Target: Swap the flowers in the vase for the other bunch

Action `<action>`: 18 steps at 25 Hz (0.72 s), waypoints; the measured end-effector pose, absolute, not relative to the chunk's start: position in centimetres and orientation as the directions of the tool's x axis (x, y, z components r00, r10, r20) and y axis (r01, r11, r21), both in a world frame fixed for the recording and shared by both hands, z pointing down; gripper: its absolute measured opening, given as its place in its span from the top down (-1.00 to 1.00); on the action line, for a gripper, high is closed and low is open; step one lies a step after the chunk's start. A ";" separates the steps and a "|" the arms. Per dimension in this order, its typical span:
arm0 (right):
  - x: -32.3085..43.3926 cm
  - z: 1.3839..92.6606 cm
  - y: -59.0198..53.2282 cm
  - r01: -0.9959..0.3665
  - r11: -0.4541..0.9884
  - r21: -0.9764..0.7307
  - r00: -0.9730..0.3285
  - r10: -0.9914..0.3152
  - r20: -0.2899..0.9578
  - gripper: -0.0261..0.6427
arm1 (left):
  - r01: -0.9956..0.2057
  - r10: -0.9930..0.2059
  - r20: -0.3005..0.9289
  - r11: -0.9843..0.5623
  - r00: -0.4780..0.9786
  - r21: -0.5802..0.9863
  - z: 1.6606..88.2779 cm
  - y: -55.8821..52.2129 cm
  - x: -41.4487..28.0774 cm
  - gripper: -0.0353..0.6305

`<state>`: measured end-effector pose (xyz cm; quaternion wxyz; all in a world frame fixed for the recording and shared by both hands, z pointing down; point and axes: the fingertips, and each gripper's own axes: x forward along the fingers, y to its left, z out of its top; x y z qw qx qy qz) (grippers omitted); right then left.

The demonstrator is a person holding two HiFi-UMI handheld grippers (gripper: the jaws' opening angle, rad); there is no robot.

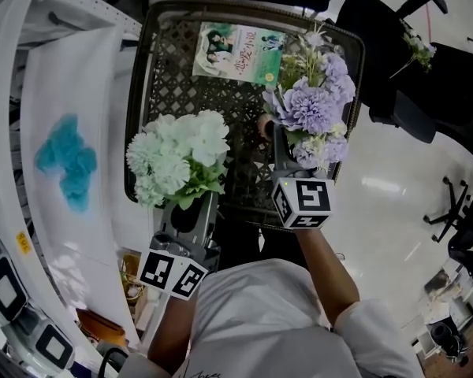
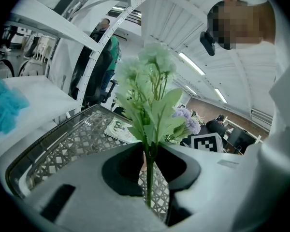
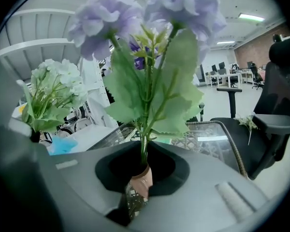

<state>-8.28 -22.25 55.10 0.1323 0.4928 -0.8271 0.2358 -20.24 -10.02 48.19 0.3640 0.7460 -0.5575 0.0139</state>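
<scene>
A pale green-white flower bunch (image 1: 180,157) stands upright over the near left of a dark mesh table (image 1: 169,77). My left gripper (image 1: 195,211) is shut on its thin green stem (image 2: 149,178). At the table's right a purple bunch (image 1: 309,105) rises from a small pink vase (image 1: 263,124). In the right gripper view the stems enter the pink vase neck (image 3: 141,177). That neck sits between the jaws of my right gripper (image 3: 135,197), which are closed in against it. The vase's lower body is hidden behind the jaws.
A printed booklet (image 1: 236,51) lies at the far side of the mesh table. A white sheet with a turquoise clump (image 1: 67,160) is to the left. A black office chair (image 1: 394,46) stands to the right, over pale floor.
</scene>
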 end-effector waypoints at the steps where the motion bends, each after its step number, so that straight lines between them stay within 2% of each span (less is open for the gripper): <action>1: -8.3 55.0 -22.2 -0.877 0.404 -0.260 -0.480 -0.753 0.450 0.79 | -0.842 -0.823 0.425 -0.113 0.377 0.528 48.1 -10.0 -20.2 0.68; 18: -8.4 52.9 -22.0 -0.863 0.430 -0.265 -0.505 -0.746 0.434 0.82 | -0.836 -0.845 0.392 -0.110 0.363 0.537 46.9 -9.2 -20.5 0.68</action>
